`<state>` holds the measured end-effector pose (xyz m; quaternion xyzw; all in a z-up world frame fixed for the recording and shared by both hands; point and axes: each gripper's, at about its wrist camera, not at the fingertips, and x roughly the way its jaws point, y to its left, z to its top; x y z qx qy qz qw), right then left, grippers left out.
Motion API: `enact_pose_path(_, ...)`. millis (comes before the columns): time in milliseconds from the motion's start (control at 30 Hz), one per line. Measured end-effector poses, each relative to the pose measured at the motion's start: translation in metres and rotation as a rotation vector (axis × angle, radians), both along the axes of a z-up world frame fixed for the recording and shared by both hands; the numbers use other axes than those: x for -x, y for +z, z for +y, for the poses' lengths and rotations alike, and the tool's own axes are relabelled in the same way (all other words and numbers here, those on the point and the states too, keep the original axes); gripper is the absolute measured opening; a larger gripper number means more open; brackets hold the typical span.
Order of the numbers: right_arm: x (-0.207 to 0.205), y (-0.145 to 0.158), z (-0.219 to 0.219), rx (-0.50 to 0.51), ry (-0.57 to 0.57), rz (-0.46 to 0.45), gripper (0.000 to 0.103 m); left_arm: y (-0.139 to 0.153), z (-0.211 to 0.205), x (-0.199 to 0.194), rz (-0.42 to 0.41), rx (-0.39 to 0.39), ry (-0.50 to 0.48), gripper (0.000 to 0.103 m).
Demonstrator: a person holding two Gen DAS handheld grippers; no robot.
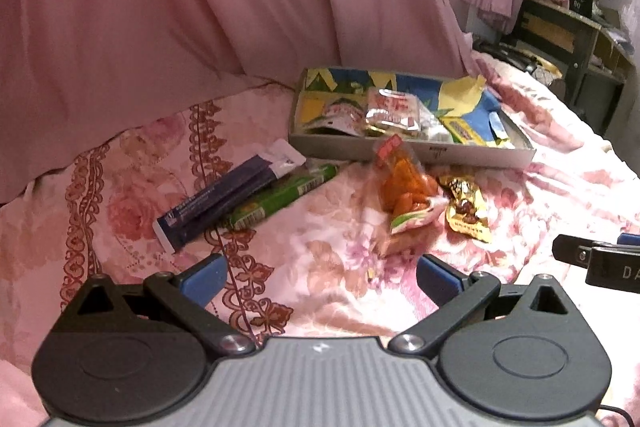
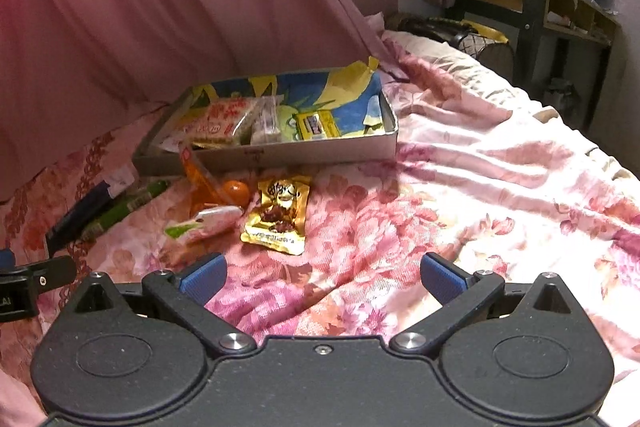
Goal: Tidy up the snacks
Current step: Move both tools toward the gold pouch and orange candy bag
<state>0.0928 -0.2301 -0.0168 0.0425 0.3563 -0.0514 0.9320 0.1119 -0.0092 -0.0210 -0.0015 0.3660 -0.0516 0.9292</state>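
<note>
While jaws gape, gold packet [image 2: 276,217] ahead, untouched

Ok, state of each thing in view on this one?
left gripper: open, empty
right gripper: open, empty
shallow box: open, partly filled with snacks
orange snack bag: outside box, leaning on its front wall
gold packet: flat on bedspread
green stick pack: on bedspread
dark blue stick pack: on bedspread

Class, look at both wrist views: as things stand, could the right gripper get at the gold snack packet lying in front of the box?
Probably yes. The right gripper is open, and only bare bedspread lies between it and the gold packet, which lies flat in the open.
</note>
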Motion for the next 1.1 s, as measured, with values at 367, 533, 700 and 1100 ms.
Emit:
enact_pose_path(367,-0.022,-0.014,0.005,-0.018,0.066,0.147,0.102,-0.017,0.000,-0.029,0.165,0.038,-0.025,0.103)
enact_pose_path(533,-0.040,-0.029,0.005,-0.051,0.101,0.255,0.102,-0.028,-0.006,-0.057,0.252,0.068,-0.086,0.103)
enact_pose_path(700,-0.058,-0.037,0.007,-0.006,0.146,0.301,0.102,-0.029,-0.018,-0.083,0.241,0.065,-0.151,0.103)
enact_pose_path(1100,-0.103,-0.049,0.000,0.048,0.209,0.252,0.102,-0.043,-0.042,-0.123,0.155,0.122,-0.259,0.103)
